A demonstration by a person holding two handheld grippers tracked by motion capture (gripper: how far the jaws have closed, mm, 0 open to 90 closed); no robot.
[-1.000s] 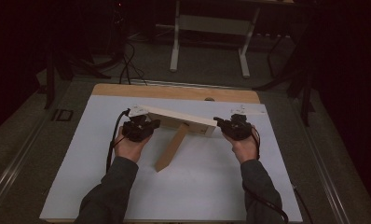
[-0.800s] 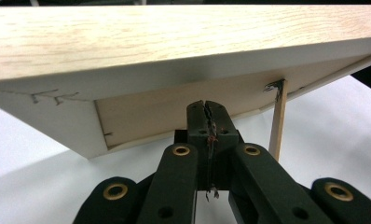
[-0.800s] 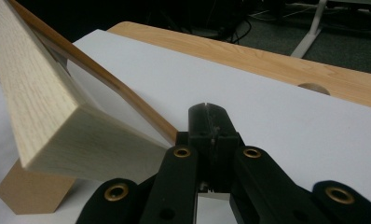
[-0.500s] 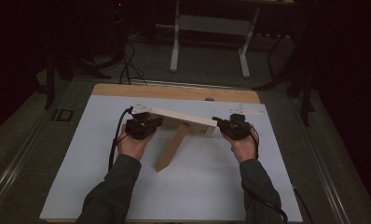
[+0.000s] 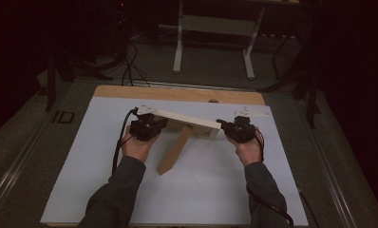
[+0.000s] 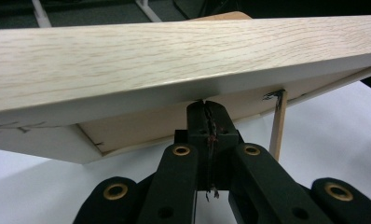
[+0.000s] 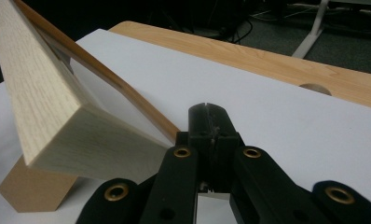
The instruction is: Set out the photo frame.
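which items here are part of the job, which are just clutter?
In the job:
- long pale wood-grain plank, one end raised
- brown wooden block lying under it
- left gripper, fingers shut, at the plank's lower edge
- right gripper, fingers shut, beside the plank's end

Lying about:
- white sheet on the table
- grey metal stand on the floor

Pale oak-grained board (image 5: 187, 119) above a tan brown strip (image 5: 175, 150); white sheet (image 5: 201, 190) beneath the board; both grippers black
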